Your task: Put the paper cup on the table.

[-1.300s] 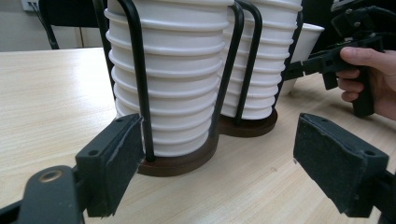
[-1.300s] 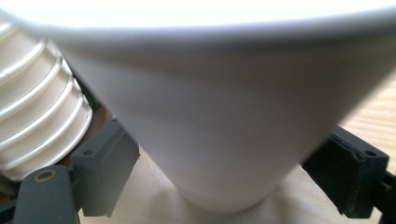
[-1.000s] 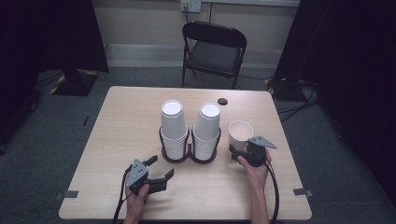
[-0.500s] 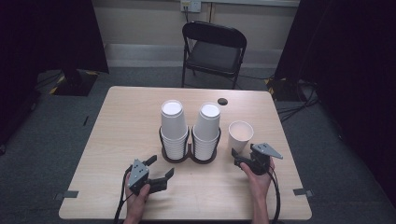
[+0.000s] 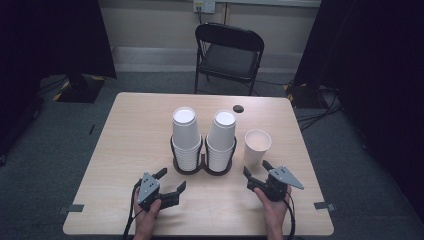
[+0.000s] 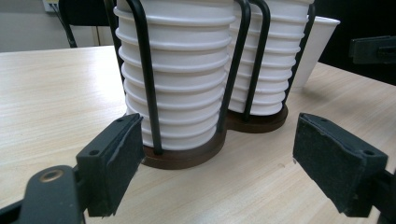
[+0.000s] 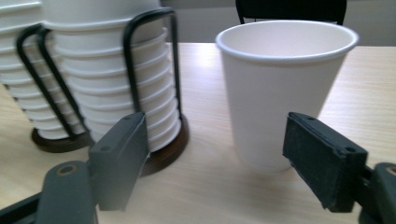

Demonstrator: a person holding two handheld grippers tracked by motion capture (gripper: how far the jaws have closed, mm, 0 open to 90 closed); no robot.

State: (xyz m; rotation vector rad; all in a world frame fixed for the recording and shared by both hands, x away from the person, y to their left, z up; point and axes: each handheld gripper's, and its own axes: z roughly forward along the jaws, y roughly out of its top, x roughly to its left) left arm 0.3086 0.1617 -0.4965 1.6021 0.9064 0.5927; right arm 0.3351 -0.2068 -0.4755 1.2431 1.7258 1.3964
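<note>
Since the earlier frames, the right gripper (image 5: 255, 169) has drawn back from the single paper cup (image 5: 257, 146) toward the near table edge and now rests just short of it, its jaws spread wide and holding nothing; the cup itself stands where it stood, upright and mouth up on the wooden table (image 5: 130, 135). The left gripper (image 5: 171, 181) has kept its place near the front edge, jaws likewise apart and empty.

Nearest the viewer, both grippers lie low over the tabletop, each held in a hand (image 5: 145, 217) entering from below. From the right gripper view, the single paper cup (image 7: 285, 88) sits between and beyond the two black pads, touching neither. From the left gripper view, the black wire cup holder (image 6: 187, 156) with its brown twin base stands just ahead of the open jaws.

Farther out, two stacks of white cups (image 5: 184, 135) stand upside down in that holder, side by side, with the single cup just beside the right-hand stack. Beyond them a small dark disc (image 5: 238, 108) lies near the far edge, and a black folding chair (image 5: 227, 57) stands behind the table.
</note>
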